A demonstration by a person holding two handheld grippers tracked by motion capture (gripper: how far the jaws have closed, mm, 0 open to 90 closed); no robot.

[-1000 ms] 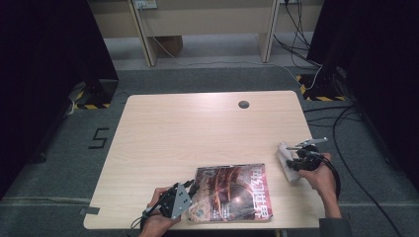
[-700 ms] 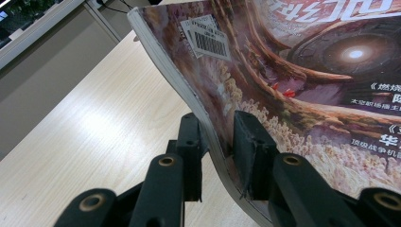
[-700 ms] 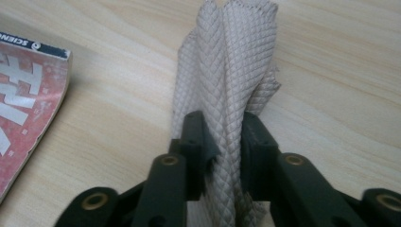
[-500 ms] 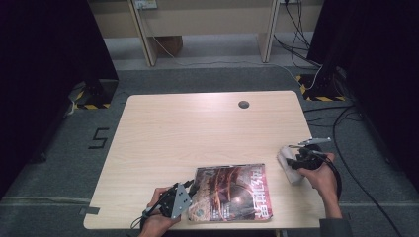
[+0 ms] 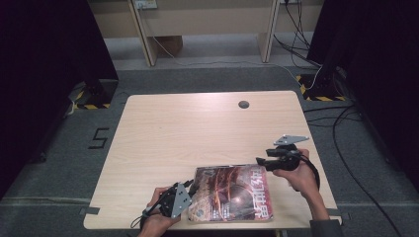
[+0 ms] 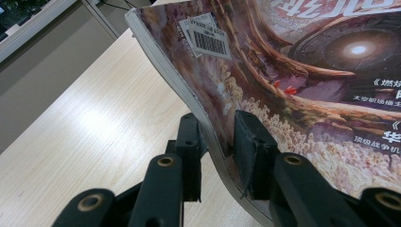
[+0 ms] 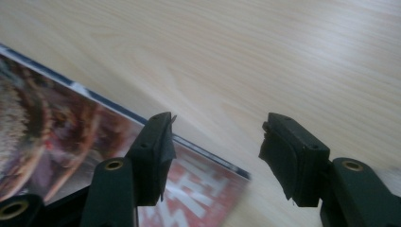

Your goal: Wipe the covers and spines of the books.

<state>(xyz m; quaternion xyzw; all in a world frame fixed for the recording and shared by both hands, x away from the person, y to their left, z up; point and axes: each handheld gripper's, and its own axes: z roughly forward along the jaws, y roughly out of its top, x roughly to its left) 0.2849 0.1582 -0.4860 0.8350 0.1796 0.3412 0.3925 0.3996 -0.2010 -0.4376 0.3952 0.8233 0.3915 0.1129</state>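
1. High view: there is one table [image 5: 197, 133], one magazine [image 5: 232, 192], two grippers and two hands.
   - The magazine lies flat at the near edge of the table, between the two grippers.
   - The left gripper [image 5: 184, 196] is at the magazine's left edge, and its fingers hold this edge. The left hand [image 5: 157, 217] comes from the bottom, with the forearm low over the table's near edge.
   - The right gripper [image 5: 262, 161] is above the magazine's far right corner, and its fingers point to the left. The right hand [image 5: 296, 173] holds it from behind, and the forearm runs to the bottom right.
   - One dark round hole [image 5: 243, 104] is in the table, far beyond both pairs of fingers.

2. Left gripper view: the two black fingers [image 6: 253, 146] stand narrow and clamp the magazine [image 6: 293, 71]. One finger is under its edge and one is on the cover. The edge bends upward between them. One barcode label [image 6: 208, 38] is on the cover, farther along than the fingertips.

3. Right gripper view: the two fingers [image 7: 156, 151] stand wide apart and they have just been opening. Between them is only bare table [image 7: 265, 56]. A corner of the magazine [image 7: 198, 184] lies under the left finger, without touching it as far as I can tell.
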